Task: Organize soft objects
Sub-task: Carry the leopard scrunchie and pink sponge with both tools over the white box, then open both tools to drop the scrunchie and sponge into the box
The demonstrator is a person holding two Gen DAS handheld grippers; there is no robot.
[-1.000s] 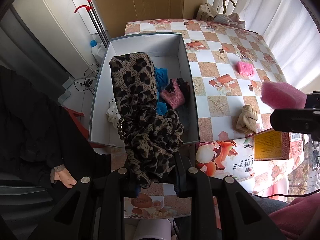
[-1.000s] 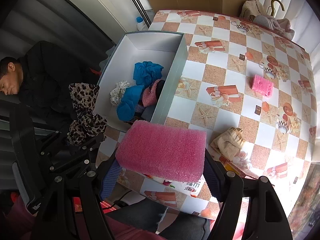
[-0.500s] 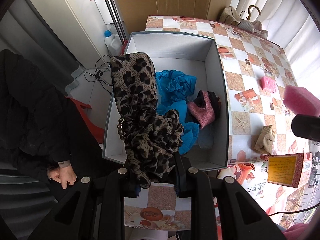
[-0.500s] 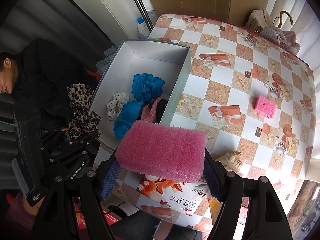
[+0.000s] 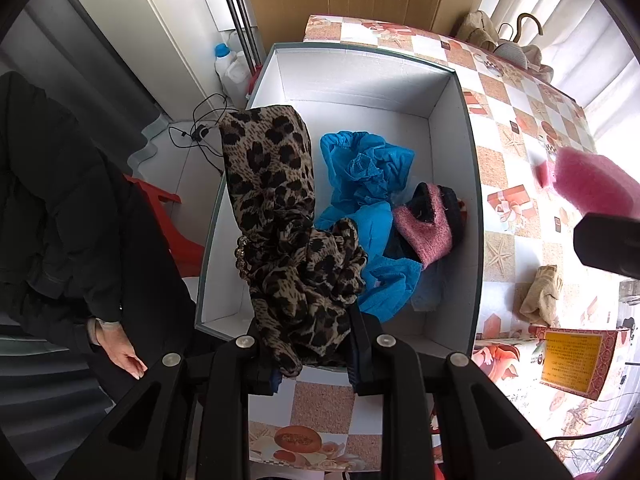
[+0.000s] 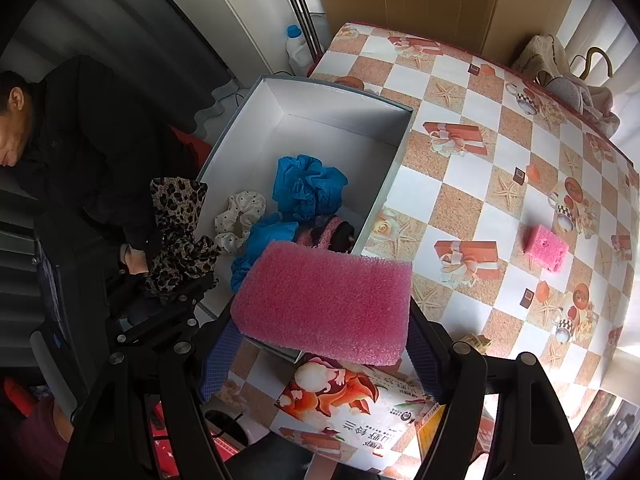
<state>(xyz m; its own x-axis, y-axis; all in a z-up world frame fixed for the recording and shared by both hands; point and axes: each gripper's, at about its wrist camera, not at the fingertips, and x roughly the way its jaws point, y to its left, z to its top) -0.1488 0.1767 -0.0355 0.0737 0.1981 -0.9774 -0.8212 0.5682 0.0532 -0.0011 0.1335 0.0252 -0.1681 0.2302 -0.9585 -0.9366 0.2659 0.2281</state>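
1. Left gripper (image 5: pixel 308 344) was clamped on leopard scarf (image 5: pixel 288 220), hanging over near end of white box (image 5: pixel 452 152). Right gripper (image 6: pixel 320 344) gripped big pink sponge (image 6: pixel 324 300), just short of box.
2. Done: blue cloths (image 5: pixel 368 176), pink sock (image 5: pixel 424 232), dotted scrunchie (image 6: pixel 240 220) in box.
3. Left: small pink sponge (image 6: pixel 548 248) and beige cloth (image 5: pixel 544 296) on table (image 6: pixel 460 168).
4. Vs 1 s ago: both grippers closer over box; grips unchanged.
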